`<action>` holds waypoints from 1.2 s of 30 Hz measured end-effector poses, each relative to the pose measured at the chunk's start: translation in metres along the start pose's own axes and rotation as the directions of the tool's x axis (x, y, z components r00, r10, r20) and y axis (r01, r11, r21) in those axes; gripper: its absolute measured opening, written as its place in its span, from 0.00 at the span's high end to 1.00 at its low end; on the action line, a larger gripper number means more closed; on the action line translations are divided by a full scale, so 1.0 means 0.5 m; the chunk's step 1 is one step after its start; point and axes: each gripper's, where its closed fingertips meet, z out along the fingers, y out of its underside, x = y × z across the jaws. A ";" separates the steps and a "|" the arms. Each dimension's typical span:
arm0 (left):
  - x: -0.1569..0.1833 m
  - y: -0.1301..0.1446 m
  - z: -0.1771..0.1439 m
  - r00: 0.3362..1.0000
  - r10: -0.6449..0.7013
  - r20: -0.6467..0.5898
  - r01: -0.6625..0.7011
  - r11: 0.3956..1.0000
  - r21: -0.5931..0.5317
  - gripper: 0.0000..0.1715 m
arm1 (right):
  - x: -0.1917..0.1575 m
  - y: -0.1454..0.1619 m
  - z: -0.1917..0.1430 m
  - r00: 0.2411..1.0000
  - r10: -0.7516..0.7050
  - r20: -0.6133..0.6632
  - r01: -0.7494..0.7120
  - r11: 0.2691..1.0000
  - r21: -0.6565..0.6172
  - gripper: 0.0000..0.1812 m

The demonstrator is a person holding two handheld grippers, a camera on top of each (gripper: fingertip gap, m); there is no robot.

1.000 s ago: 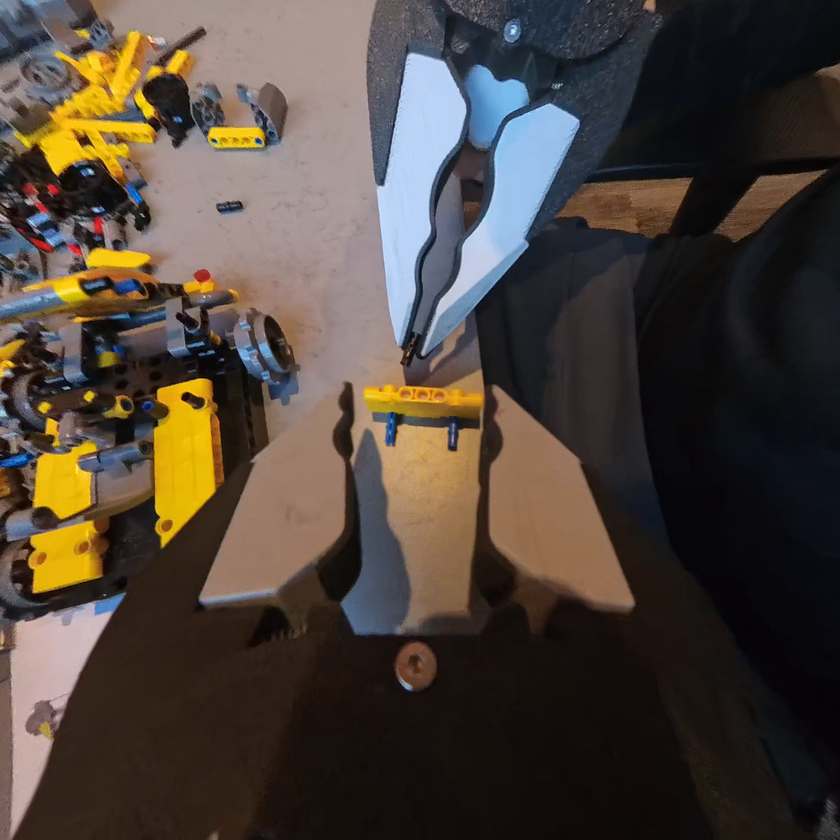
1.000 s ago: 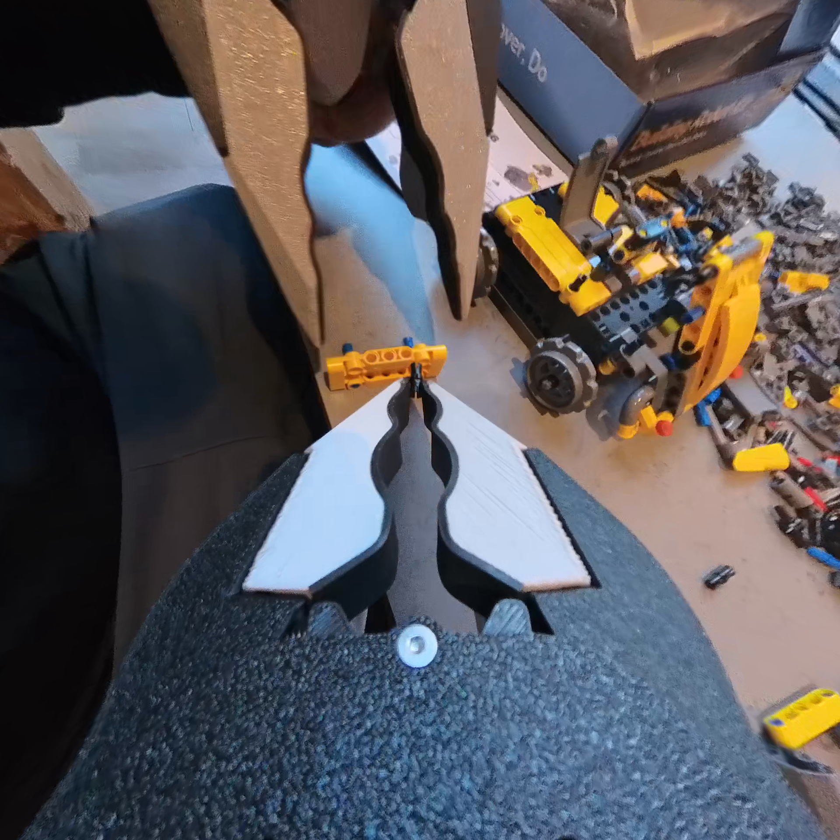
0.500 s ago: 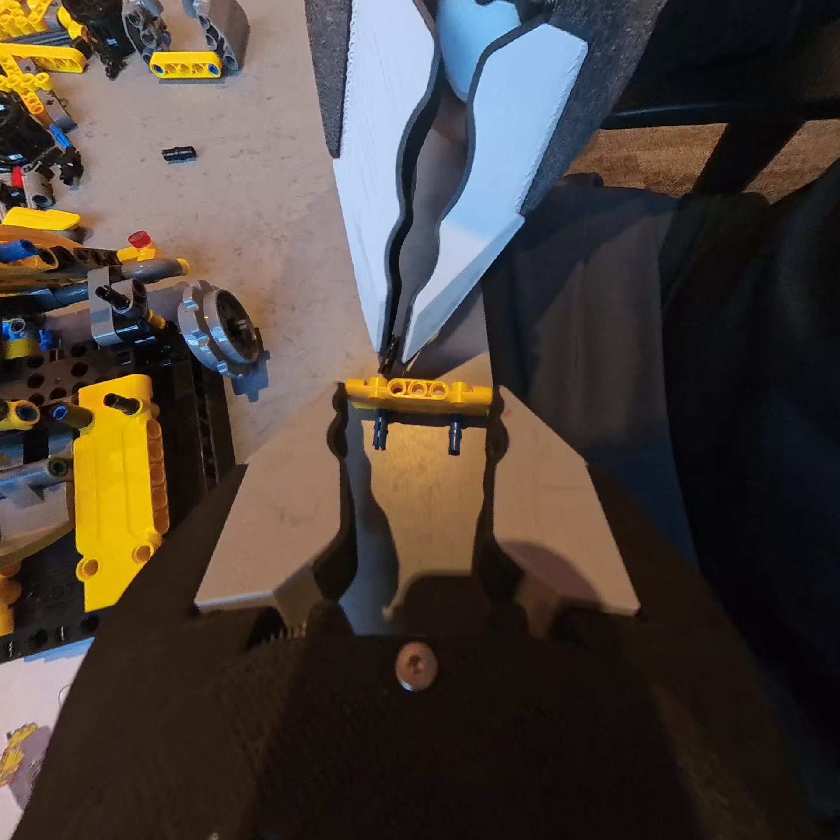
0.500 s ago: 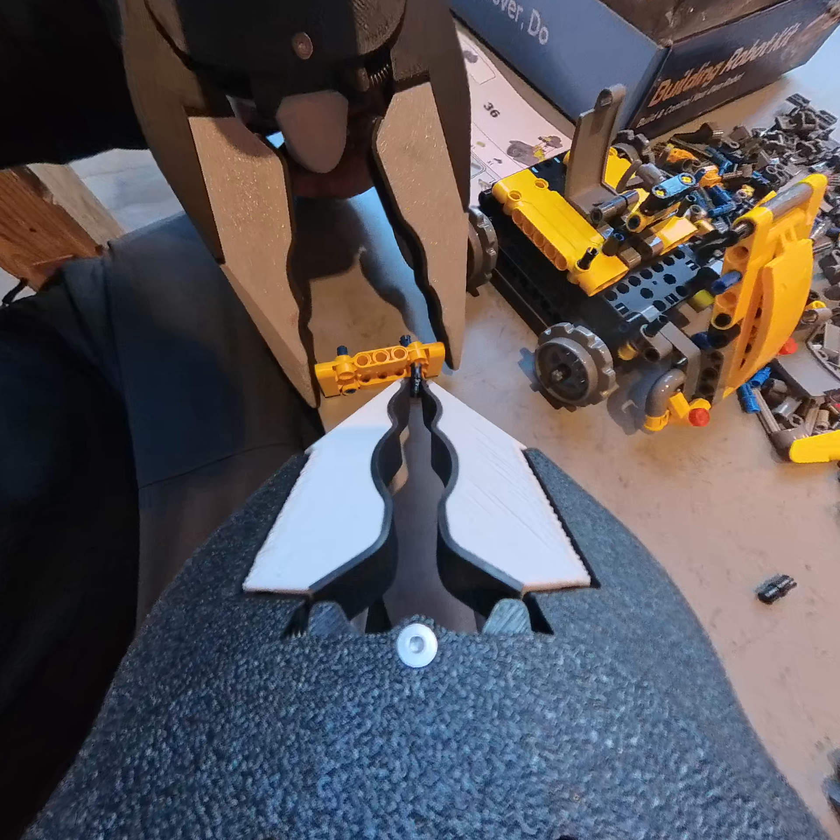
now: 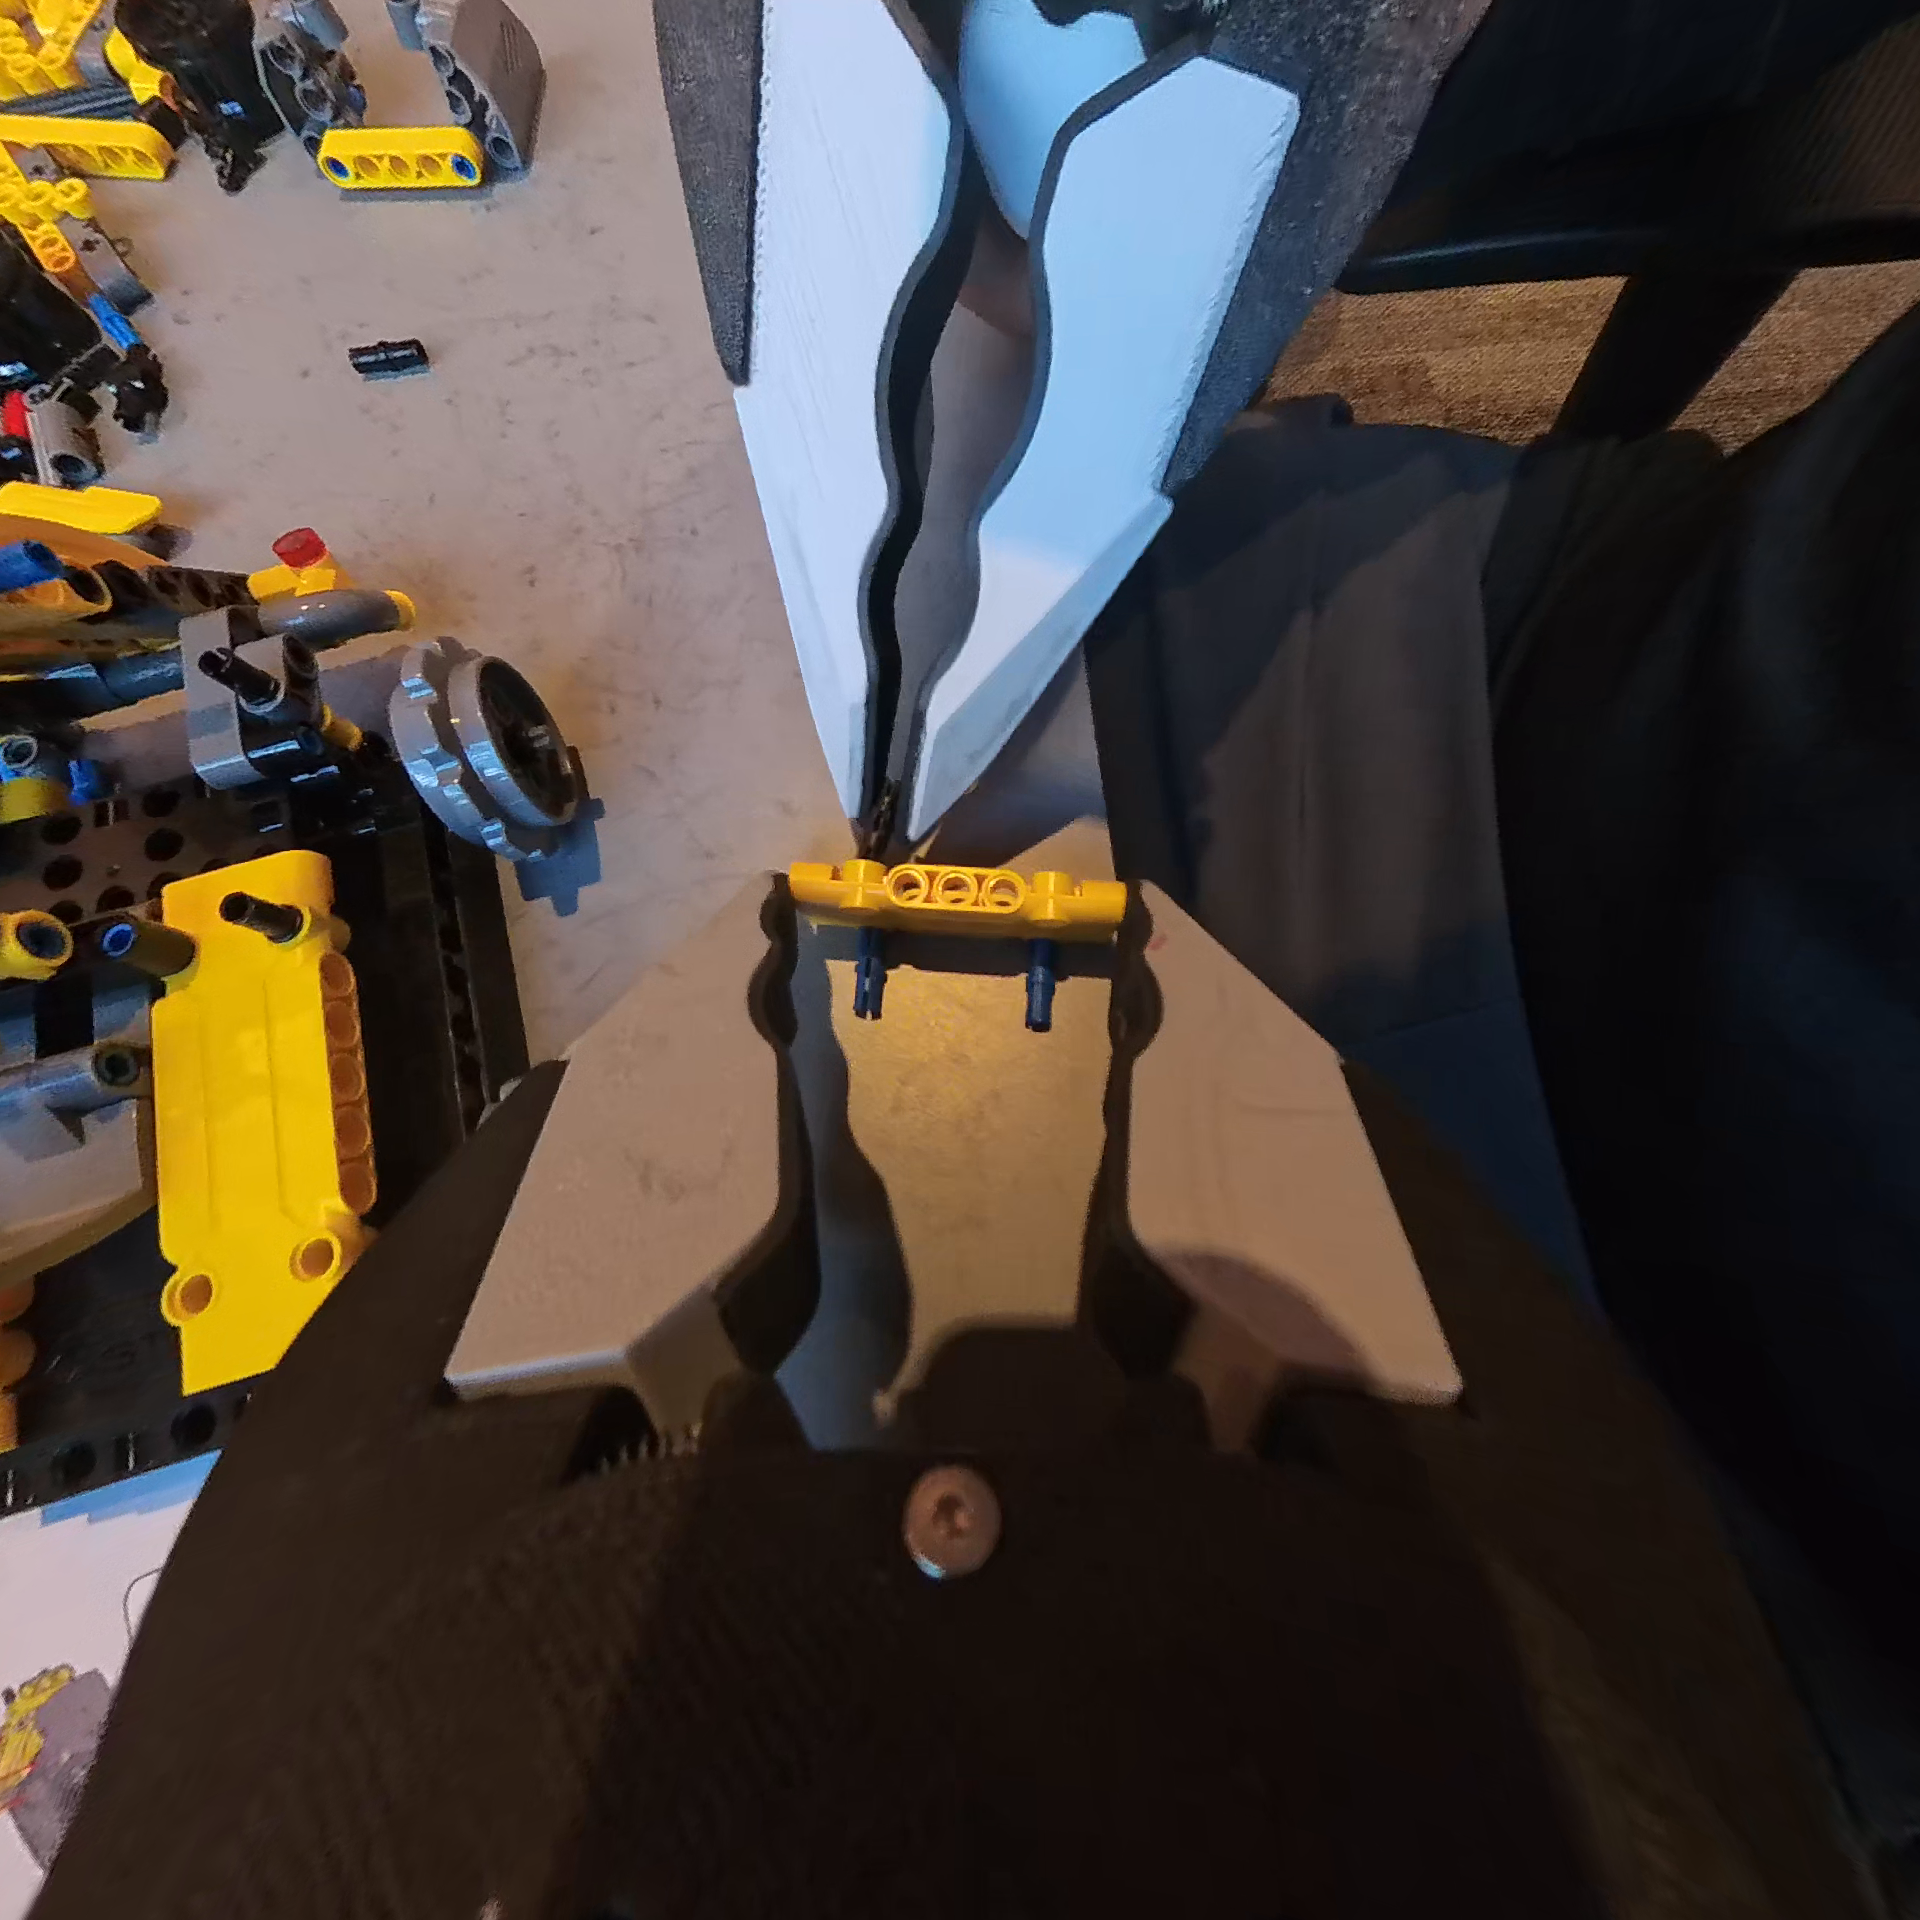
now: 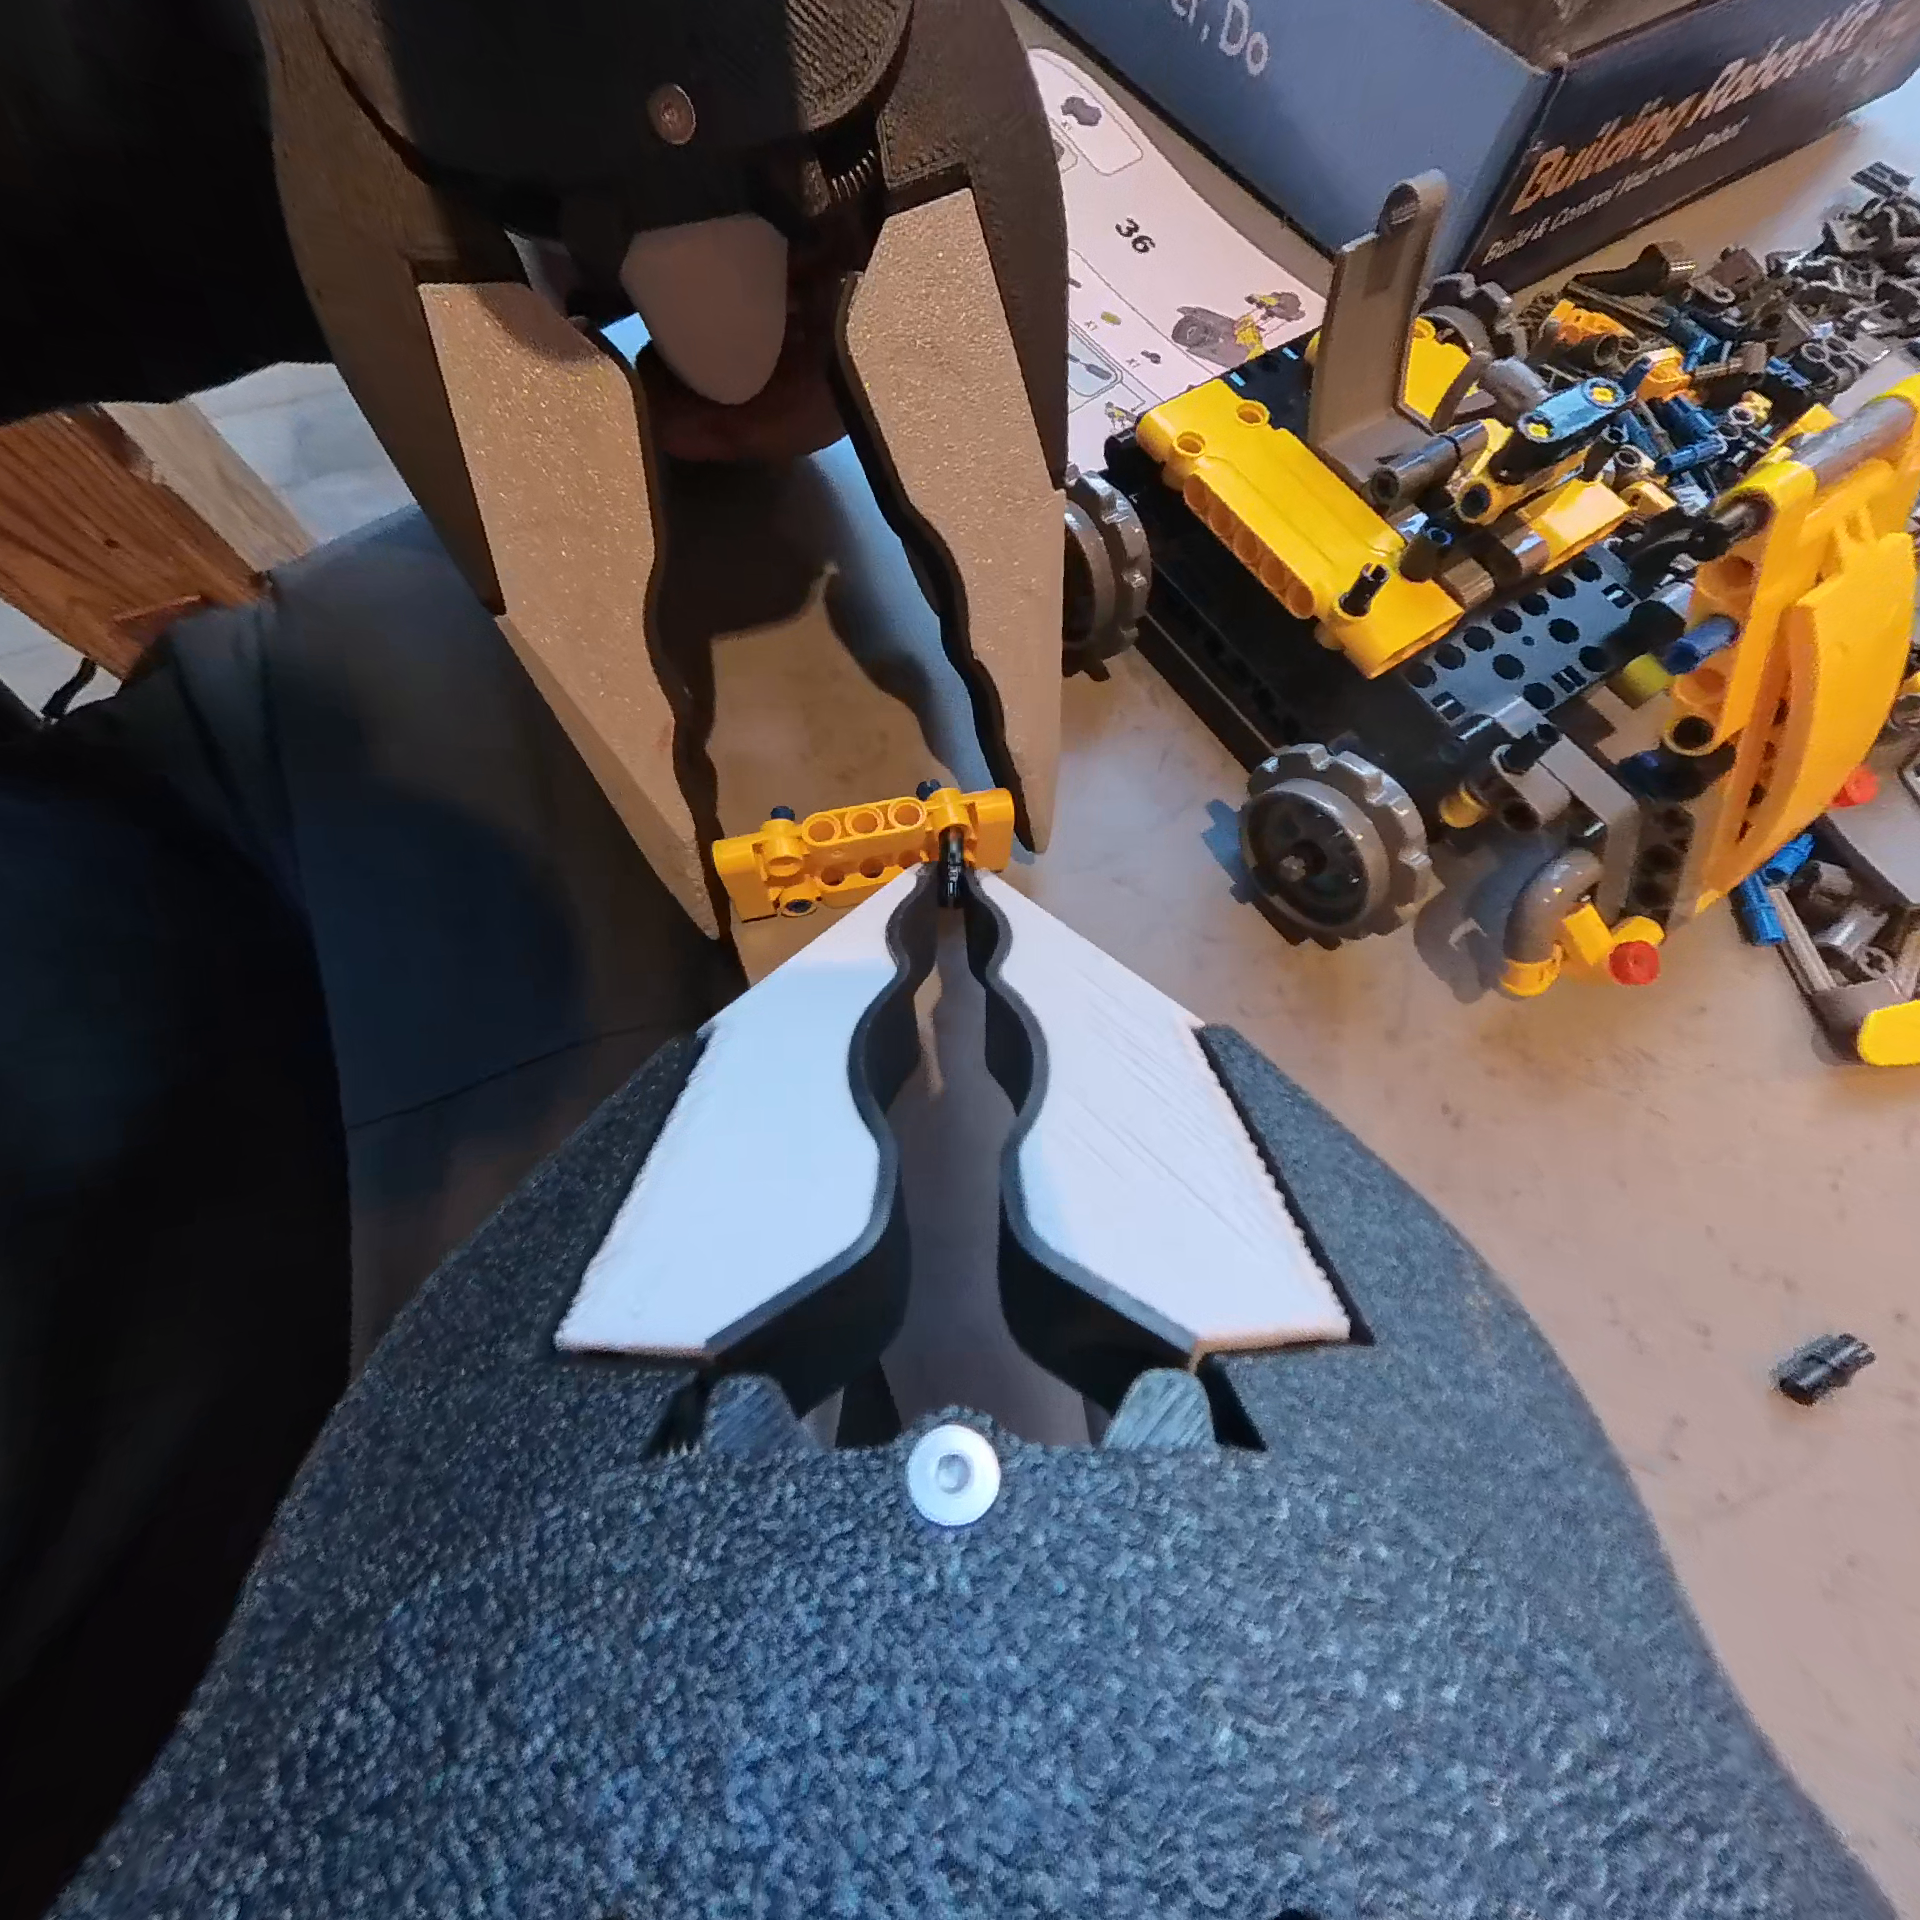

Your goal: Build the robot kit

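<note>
The left gripper (image 5: 956,914) had two broad tan-grey fingers (image 5: 644,1174) with wavy, dark-edged inner sides, set in a black, finely ribbed body. A round bronze-toned screw (image 5: 953,1519) sat in that body at 6 o'clock from the fingers. In the right wrist view the same fingers looked sandy and speckled, with a coiled spring (image 6: 852,177) near the hinge.

The right gripper (image 6: 948,883) had two white, lightly ridged fingers (image 6: 1132,1153) with black wavy rims, mounted in a dark, coarse-grained, pebbly shell. A white screw (image 6: 953,1473) lay at 6 o'clock below them. The person wore dark clothing (image 5: 1662,935).
</note>
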 end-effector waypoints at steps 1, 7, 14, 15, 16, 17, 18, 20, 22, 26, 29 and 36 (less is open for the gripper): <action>0.000 0.000 0.000 1.000 0.000 0.000 0.000 1.000 -0.002 0.65 | 0.000 0.000 0.000 1.000 -0.002 -0.002 0.002 1.000 -0.002 0.98; 0.003 -0.001 0.001 1.000 0.007 -0.016 -0.007 1.000 0.004 0.65 | -0.001 0.002 0.000 1.000 -0.026 0.009 0.026 0.999 -0.019 0.98; 0.004 0.001 -0.001 0.999 0.011 -0.034 -0.010 1.000 0.014 0.65 | -0.002 0.000 0.001 0.995 -0.087 0.051 0.089 0.995 -0.039 0.98; 0.005 0.001 -0.001 0.999 0.010 -0.038 -0.009 1.000 0.014 0.65 | -0.003 0.000 0.001 0.994 -0.096 0.059 0.099 0.994 -0.041 0.98; 0.005 0.001 -0.001 0.999 0.012 -0.039 -0.011 1.000 0.015 0.65 | -0.003 0.000 0.001 0.992 -0.110 0.066 0.113 0.993 -0.043 0.98; 0.006 0.001 -0.001 0.999 0.018 -0.040 -0.017 1.000 0.014 0.65 | -0.004 0.001 0.001 0.989 -0.128 0.078 0.131 0.990 -0.044 0.98; 0.007 0.001 -0.001 0.999 0.026 -0.039 -0.025 1.000 0.015 0.65 | -0.005 0.001 0.000 0.985 -0.146 0.090 0.151 0.988 -0.045 0.98; 0.008 0.001 -0.001 0.999 0.024 -0.043 -0.023 1.000 0.015 0.65 | -0.004 0.001 0.000 0.979 -0.174 0.109 0.180 0.982 -0.051 0.98; 0.007 0.002 -0.002 0.999 0.021 -0.044 -0.020 1.000 0.015 0.65 | -0.004 0.000 0.001 0.976 -0.178 0.125 0.187 0.980 -0.067 0.98; 0.005 0.002 -0.002 0.999 0.018 -0.039 -0.017 1.000 0.014 0.65 | -0.003 0.000 0.002 0.976 -0.176 0.129 0.189 0.977 -0.096 0.98; 0.007 0.001 0.000 0.999 0.027 -0.036 -0.027 1.000 0.013 0.65 | -0.003 0.000 0.000 0.958 -0.261 0.117 0.273 0.957 -0.100 0.98; 0.007 0.003 -0.003 0.998 0.035 -0.045 -0.034 0.999 0.014 0.65 | -0.003 -0.003 0.002 0.904 -0.389 0.178 0.406 0.911 -0.074 0.98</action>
